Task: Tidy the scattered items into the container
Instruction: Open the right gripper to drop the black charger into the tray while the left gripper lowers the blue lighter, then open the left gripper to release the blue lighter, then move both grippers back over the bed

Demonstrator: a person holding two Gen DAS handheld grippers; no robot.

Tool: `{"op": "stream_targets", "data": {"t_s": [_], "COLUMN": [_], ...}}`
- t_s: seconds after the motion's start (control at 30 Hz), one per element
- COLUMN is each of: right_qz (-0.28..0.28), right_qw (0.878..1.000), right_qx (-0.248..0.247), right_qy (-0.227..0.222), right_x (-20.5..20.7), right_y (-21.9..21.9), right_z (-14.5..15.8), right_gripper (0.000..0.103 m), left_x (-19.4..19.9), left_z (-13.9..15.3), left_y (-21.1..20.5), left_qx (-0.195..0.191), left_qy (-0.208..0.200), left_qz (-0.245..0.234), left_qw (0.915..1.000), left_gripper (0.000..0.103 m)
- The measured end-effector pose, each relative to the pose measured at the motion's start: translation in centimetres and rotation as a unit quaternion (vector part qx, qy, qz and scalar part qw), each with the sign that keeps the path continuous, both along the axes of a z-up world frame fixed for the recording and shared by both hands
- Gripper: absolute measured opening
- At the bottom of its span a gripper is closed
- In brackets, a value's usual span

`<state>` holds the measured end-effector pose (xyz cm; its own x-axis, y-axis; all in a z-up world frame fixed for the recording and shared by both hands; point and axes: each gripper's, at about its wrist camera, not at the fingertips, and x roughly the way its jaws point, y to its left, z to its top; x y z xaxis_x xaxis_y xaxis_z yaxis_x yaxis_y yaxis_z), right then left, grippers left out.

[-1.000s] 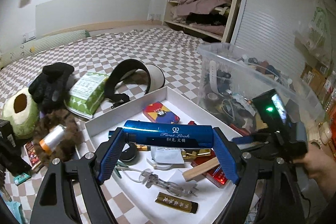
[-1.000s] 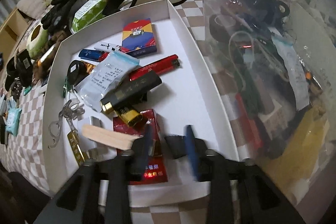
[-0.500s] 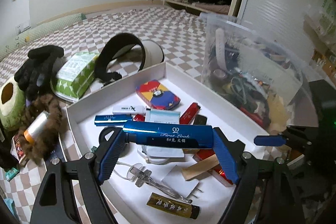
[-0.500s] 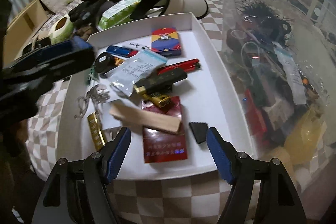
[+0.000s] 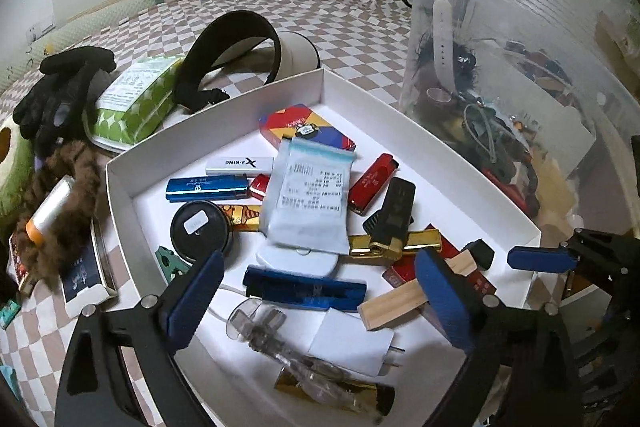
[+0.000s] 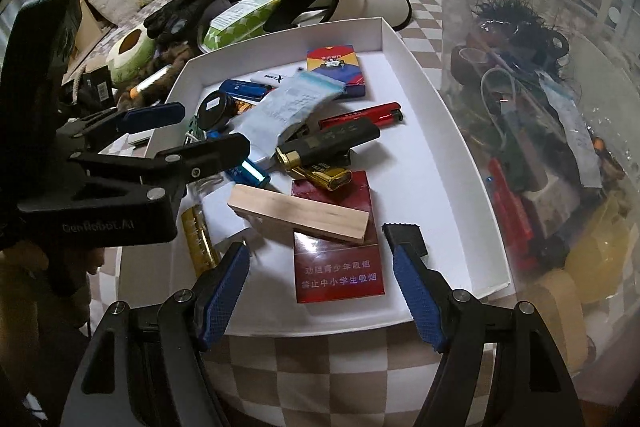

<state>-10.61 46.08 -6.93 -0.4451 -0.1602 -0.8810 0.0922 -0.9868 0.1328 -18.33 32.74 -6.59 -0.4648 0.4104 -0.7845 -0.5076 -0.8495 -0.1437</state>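
With its jaws spread wide and empty, the left gripper (image 5: 316, 291) hangs over the blue lighter (image 5: 305, 291) lying in the white tray (image 5: 460, 163). The right gripper (image 6: 320, 285) gapes too, above the red cigarette pack (image 6: 338, 267) and wooden block (image 6: 298, 213).

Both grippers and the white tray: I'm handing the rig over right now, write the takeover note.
Left gripper: open, empty, over the white tray.
Right gripper: open, empty, at the tray's near edge, fingers either side of the red cigarette pack.
Done: the long blue lighter now lies in the tray, just dropped by the left gripper.
Left: black glove, green tissue pack and visor lie outside on the checkered cover.
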Motion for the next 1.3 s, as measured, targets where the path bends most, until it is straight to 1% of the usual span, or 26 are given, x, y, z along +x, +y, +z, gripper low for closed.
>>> {"op": "stream_targets", "data": {"t_s": [0.4,0.47,0.57,0.77,0.9,0.97,1.0,1.17,1.3], "right_qz": [-0.006,-0.006,-0.007,-0.006,-0.006,-0.008,-0.01,-0.022,-0.034], "right_qw": [1.0,1.0,1.0,1.0,1.0,1.0,1.0,0.998,0.996], "right_qx": [-0.002,-0.002,-0.001,0.001,0.007,0.013,0.015,0.02,0.022], "right_qy": [-0.004,-0.003,-0.002,0.003,0.009,0.016,0.021,0.051,0.075], "right_x": [0.4,0.6,0.7,0.9,1.1,1.2,1.3,1.6,2.0], "right_y": [0.0,-0.1,-0.2,-0.7,-1.2,-1.4,-1.4,-1.6,-1.7], "right_z": [-0.2,0.0,0.2,0.8,1.2,1.5,1.7,2.7,3.6], "right_gripper": [0.076,0.076,0.081,0.082,0.082,0.091,0.098,0.103,0.103], "left_x": [0.7,0.9,1.1,1.7,1.9,2.2,2.4,3.3,4.1], "left_z": [0.4,0.6,0.9,1.8,2.6,3.2,3.4,4.9,6.0], "left_y": [-0.7,-1.0,-1.3,-2.0,-2.7,-3.2,-3.4,-4.5,-5.4], "left_qx": [-0.009,-0.007,-0.005,0.006,0.012,0.014,0.015,0.018,0.021], "left_qy": [0.004,0.005,0.007,0.012,0.019,0.029,0.035,0.063,0.086], "left_qz": [0.009,0.011,0.011,0.012,0.022,0.027,0.03,0.044,0.055], "left_qw": [0.9999,0.9999,0.9999,0.9998,0.9995,0.9991,0.9988,0.9969,0.9945], "left_gripper": [0.098,0.098,0.098,0.098,0.098,0.098,0.098,0.098,0.098]}}
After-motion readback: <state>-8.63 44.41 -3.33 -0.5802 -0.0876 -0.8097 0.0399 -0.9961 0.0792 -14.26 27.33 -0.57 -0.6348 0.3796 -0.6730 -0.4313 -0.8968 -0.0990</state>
